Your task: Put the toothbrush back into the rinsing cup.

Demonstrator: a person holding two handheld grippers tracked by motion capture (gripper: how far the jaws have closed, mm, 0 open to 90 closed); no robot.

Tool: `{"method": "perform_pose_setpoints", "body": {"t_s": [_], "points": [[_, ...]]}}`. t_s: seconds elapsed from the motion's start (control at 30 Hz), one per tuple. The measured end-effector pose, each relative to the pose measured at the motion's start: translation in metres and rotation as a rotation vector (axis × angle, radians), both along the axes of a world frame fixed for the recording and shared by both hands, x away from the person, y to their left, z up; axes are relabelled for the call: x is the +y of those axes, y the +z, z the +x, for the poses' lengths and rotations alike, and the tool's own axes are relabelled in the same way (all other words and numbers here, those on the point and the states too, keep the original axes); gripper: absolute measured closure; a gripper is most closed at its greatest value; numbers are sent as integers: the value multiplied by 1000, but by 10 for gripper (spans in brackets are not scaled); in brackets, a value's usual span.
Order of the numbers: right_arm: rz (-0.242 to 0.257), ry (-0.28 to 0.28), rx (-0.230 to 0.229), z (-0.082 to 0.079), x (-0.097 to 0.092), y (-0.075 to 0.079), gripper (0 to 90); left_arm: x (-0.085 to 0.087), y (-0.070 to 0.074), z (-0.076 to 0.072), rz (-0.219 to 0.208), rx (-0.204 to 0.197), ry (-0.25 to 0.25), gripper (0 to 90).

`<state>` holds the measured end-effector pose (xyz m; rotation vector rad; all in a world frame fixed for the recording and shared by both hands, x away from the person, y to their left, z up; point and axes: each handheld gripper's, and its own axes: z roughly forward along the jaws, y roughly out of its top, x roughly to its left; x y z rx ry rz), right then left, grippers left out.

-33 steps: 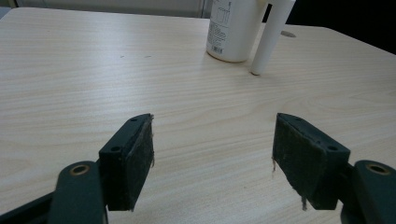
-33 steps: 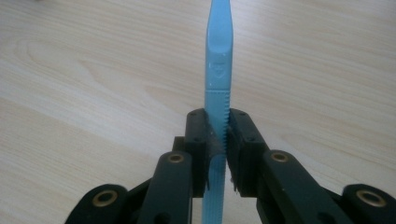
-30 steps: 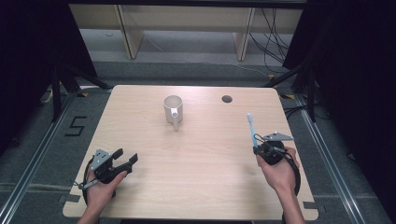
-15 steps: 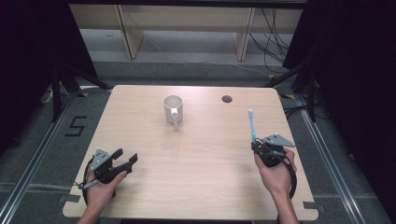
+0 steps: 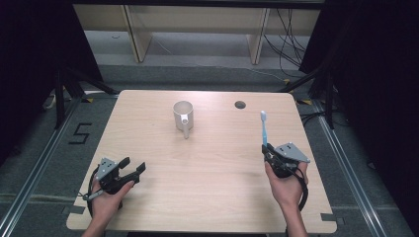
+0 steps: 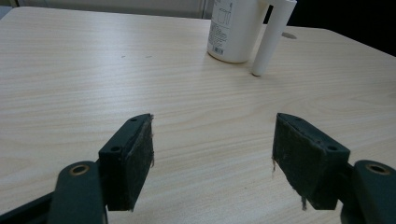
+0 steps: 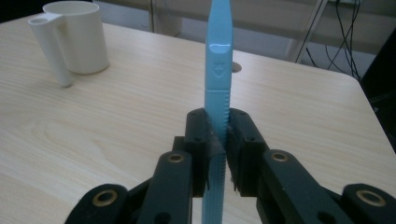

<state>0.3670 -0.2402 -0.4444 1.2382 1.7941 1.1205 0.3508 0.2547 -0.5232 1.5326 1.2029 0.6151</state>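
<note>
Right tongs (image 5: 267, 150) clamp toothbrush (image 5: 264, 129) near the table (image 5: 148, 123)'s right edge.

A light wooden table (image 5: 207, 163) stands on a grey floor (image 5: 39, 148). The table has a small round hole (image 5: 240, 104) near its far edge. Behind it stands a pale wooden shelf (image 5: 197, 29), with black cables (image 5: 289, 44) hanging down at its right side. Metal rails (image 5: 29, 168) run along the floor. A number five (image 5: 79, 133) is marked on the floor. Both sides of the room are dark.
</note>
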Motion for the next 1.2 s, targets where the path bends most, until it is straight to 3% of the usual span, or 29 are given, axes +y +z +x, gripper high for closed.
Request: {"method": "perform_pose_setpoints", "body": {"t_s": [0.07,0.17,0.27,0.37,0.47,0.73,0.87,0.93,1.17,1.2], "points": [[4,7,-34,1,1,-1,796,0,-1,1,-10,-10,-3,285],[33,0,-30,0,6,-2,796,0,-1,1,-11,-10,-4,286],[12,16,-59,2,9,-2,796,0,-1,0,-12,-9,-3,286],[43,14,-59,1,13,-3,796,1,0,-1,-6,0,3,288],[32,20,-84,2,14,-2,796,1,0,0,-10,-4,2,291],[72,36,-87,2,22,-2,796,3,0,-1,-25,-3,3,313],[68,40,-85,1,26,-1,796,3,-1,-1,-33,-15,4,315],[50,51,-105,3,26,-1,796,3,0,-2,-32,-22,5,314],[80,69,-120,4,33,-1,796,3,5,-3,-47,-51,3,326],[51,68,-134,4,32,0,796,3,7,-3,-48,-51,5,327]]}}
